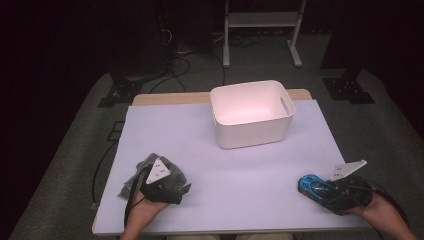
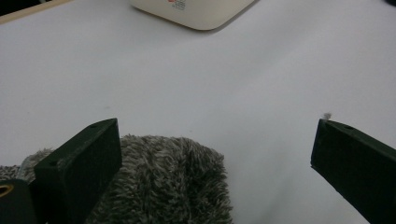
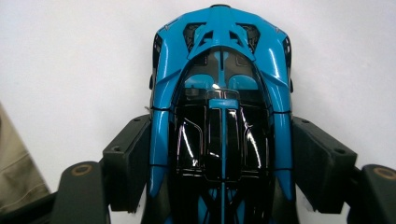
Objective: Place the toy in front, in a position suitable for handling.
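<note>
A blue and black toy car (image 1: pixel 311 184) lies on the white table cover near the front right corner. My right gripper (image 1: pixel 326 191) has it between its jaws. In the right gripper view the two black pads (image 3: pixel 133 158) press on the sides of the car (image 3: pixel 219 70), whose nose points away. At the front left lies a grey fuzzy cloth (image 1: pixel 134 178). My left gripper (image 1: pixel 165 182) hovers over it with its jaws wide apart. In the left gripper view the cloth (image 2: pixel 173 182) lies by the left jaw, and nothing is gripped by my left gripper (image 2: pixel 217 130).
A white plastic bin (image 1: pixel 252 132) with handle cut-outs stands at the back centre of the table (image 1: pixel 225 170); its base (image 2: pixel 196 11) appears ahead of the left gripper. Cables and a metal stand (image 1: pixel 262 22) are on the floor behind the table.
</note>
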Demonstrator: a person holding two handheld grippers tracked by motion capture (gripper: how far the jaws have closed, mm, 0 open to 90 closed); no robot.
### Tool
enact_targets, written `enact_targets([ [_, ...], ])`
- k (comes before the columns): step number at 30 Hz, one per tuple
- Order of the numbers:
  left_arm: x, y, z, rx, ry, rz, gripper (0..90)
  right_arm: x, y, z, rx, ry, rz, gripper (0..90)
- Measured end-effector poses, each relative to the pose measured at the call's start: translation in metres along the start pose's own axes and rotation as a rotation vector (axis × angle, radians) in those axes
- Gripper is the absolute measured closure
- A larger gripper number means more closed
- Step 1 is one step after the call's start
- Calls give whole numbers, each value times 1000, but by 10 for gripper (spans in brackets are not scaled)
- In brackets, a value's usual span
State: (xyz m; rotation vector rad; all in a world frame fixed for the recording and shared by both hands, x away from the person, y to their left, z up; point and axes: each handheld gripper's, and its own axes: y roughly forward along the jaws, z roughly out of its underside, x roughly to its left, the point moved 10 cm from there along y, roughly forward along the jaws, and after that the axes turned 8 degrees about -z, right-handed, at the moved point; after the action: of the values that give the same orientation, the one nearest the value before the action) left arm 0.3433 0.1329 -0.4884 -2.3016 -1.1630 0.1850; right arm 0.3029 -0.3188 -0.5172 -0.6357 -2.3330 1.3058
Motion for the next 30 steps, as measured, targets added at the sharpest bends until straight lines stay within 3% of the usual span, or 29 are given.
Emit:
enact_targets([
  [2,1,0,0,-2,-1,-2,13,2,-3,-3,-2,2,3,272],
  [6,2,0,-1,-4,-4,-1,13,14,-9,-24,-45,-42,-23,272],
  [10,3,-1,-2,-7,-10,2,13,38,-7,-67,-94,-134,-83,272],
  [11,4,-1,-2,-6,-7,1,13,50,-1,-88,-98,-188,-110,272],
  [12,3,-2,-2,-6,-9,2,13,50,-1,-88,-98,-188,-110,272],
  [16,4,-6,-4,-16,-13,7,13,82,24,-140,-85,-329,-185,272],
  [21,10,-8,0,8,-1,19,24,111,63,-178,-38,-437,-246,272],
  [23,14,-9,2,21,-6,20,46,118,89,-186,-2,-477,-268,272],
  [24,14,-9,2,21,-6,20,46,118,89,-186,-2,-477,-268,272],
  [28,17,-6,7,48,-6,26,62,121,123,-180,67,-495,-276,268],
  [30,17,-4,11,72,4,33,76,122,124,-181,38,-485,-289,267],
])
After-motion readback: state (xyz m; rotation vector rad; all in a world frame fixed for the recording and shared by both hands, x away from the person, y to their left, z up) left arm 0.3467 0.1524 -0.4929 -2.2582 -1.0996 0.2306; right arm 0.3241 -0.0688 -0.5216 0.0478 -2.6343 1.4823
